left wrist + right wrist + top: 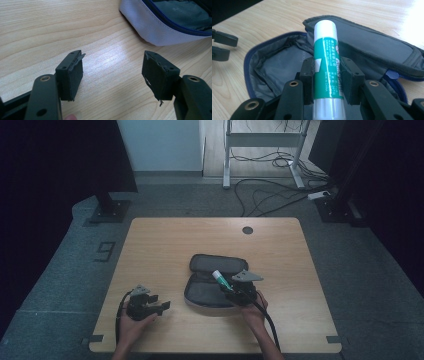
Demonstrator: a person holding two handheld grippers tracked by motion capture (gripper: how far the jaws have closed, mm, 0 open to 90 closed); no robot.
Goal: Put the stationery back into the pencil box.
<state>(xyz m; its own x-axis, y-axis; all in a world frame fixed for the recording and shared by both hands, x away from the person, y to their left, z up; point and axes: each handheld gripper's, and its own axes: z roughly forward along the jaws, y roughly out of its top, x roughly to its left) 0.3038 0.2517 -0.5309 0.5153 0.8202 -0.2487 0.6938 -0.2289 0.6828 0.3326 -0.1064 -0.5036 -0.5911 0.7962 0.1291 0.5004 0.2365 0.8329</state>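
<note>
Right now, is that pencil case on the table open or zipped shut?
Open: the pencil case lies unzipped, its flap folded back and its grey lining showing.

The surface (165,245) is a rectangular wooden top with a light woodgrain finish and rounded corners. A round dark cable port (247,230) sits near the far edge, right of centre. An open zippered pencil case (212,282) lies directly on the surface, right of centre on the near half, its lid folded back toward the far edge. The case has a grey lining, a blue zipper and a pale outer shell.
</note>
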